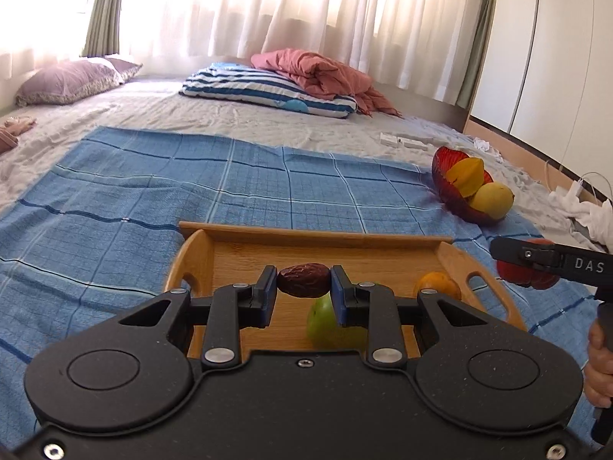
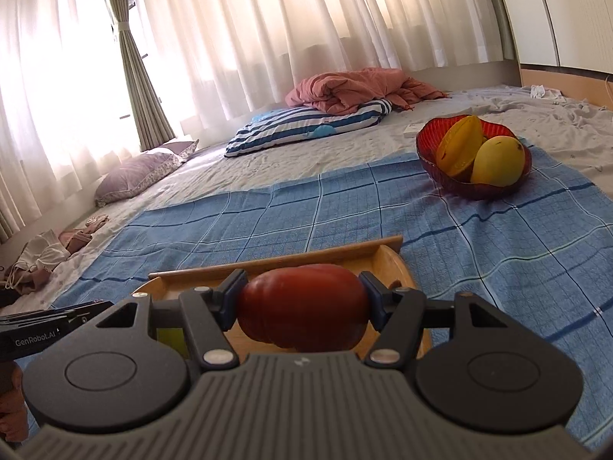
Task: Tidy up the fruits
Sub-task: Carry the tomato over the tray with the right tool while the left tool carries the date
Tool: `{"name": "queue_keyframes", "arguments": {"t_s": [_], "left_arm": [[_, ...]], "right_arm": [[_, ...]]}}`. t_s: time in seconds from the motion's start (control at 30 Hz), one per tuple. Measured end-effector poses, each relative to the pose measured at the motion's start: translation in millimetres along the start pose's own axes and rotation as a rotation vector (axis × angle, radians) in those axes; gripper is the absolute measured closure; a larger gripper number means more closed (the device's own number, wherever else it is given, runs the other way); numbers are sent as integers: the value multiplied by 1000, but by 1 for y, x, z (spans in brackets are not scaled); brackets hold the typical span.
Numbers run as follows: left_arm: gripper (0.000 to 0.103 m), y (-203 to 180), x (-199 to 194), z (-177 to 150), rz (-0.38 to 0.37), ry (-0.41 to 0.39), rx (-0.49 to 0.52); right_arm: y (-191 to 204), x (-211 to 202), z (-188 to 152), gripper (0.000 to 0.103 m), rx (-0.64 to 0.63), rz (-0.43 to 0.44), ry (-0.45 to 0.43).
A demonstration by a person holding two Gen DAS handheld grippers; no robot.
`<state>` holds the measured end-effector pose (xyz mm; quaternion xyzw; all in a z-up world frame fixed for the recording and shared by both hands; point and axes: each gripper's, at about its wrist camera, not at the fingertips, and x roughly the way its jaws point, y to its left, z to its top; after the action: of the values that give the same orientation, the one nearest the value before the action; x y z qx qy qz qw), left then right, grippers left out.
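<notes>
On the blue checked cloth (image 1: 230, 191) spread over the bed, a wooden tray (image 1: 237, 257) sits low in the middle of the left wrist view. The left gripper (image 1: 304, 280) hangs above it, its pads clamped on a wrinkled brown date (image 1: 304, 279). Below the date, in the tray, lie a green fruit (image 1: 325, 326) and, toward the right, an orange one (image 1: 440, 283).

At the right edge of that view the right gripper (image 1: 525, 264) comes in from the side, with "DAS" printed white on its black finger and a hand (image 1: 599, 364) on its handle below.

In the right wrist view that gripper (image 2: 302, 303) is squeezed on a dark red, lobed tomato (image 2: 302, 303) filling the gap between the pads, lifted over the tray's (image 2: 398, 268) right end. At the lower left the other tool's arm reads "GenRobot.AI".

In the upper right of both views, well apart from the tray, a red glass bowl (image 2: 429, 142) rests on the cloth's far corner. It holds a star fruit (image 2: 458, 145) leaning against a yellow mango (image 2: 498, 161).

Farther back lie a striped pillow (image 2: 306, 126) under a pink quilt (image 2: 345, 88), with white curtains (image 2: 268, 38) behind.
</notes>
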<state>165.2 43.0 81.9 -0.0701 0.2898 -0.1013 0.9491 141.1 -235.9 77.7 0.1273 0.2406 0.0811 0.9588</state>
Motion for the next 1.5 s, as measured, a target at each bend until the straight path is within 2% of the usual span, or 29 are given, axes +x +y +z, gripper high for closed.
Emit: {"name": "queue_keyframes", "arguments": {"t_s": [0.27,0.43,0.57,0.77,0.93,1.13,1.5], "left_arm": [[75,-2,70,34,5,100,-33],[75,-7,102,35,-2,149,-47],[75,-10,118,32,7,171,-53],[75,-4,134,26,9,202,-70],[75,-5,140,25,2,220,-72],[75,-3,148,26,9,264,-74],[75,0,152,25,7,282,-75]], "right_arm": [[1,77,30,38,59,-8,142],[6,115,28,38,6,-46,217],[16,134,24,38,-57,-75,243],[24,146,31,38,-85,-82,255],[27,160,34,38,-109,-103,324],[30,171,31,38,-131,-121,359],[34,180,30,37,-164,-132,406]]}}
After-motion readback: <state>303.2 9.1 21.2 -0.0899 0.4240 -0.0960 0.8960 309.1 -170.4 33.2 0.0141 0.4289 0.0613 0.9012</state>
